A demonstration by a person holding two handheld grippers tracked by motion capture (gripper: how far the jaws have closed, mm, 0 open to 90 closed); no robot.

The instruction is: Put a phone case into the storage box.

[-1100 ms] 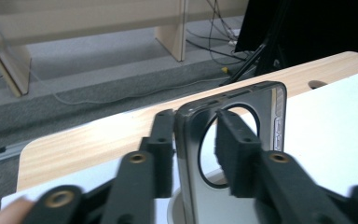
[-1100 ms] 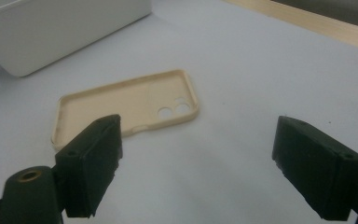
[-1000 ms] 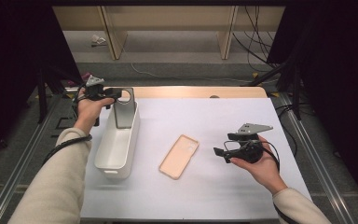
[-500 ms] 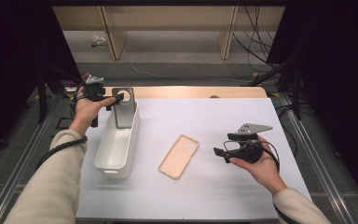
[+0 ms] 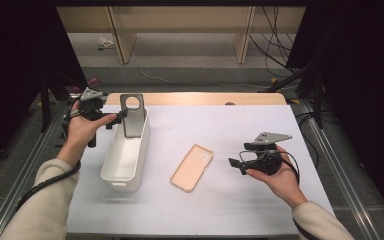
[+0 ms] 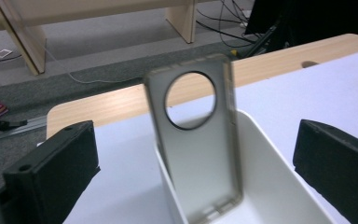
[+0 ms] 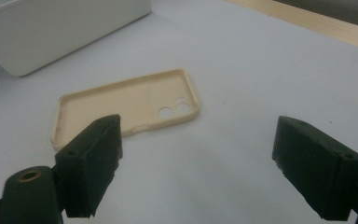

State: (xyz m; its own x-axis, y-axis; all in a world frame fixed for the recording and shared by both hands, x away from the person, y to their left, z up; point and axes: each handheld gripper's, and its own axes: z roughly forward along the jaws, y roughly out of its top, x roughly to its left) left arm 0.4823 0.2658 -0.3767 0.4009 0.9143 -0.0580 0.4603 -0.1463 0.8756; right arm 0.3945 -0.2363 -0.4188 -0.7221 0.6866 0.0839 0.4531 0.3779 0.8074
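A grey phone case [image 5: 132,120] [image 6: 196,154] with a round camera hole stands upright against the far end of a white bin [image 5: 125,185] [image 6: 261,135]. My left gripper [image 5: 114,117] [image 6: 196,172] is open just left of the bin. Its jaws stand wide on either side of the grey case and do not touch it. A beige phone case [image 5: 192,167] [image 7: 121,102] lies inside-up on the white table cover. My right gripper [image 5: 237,155] [image 7: 198,158] is open a little to the right of it, with nothing between its jaws.
The white cover [image 5: 260,120] spreads over a wooden table whose far edge [image 5: 195,98] shows. The bin's side wall [image 7: 51,28] rises beyond the beige case. Metal rails run along both table sides, and cables lie on the floor behind.
My left gripper has drawn back slightly to the left, away from the grey case, which stays standing in the bin. The right gripper has not moved.
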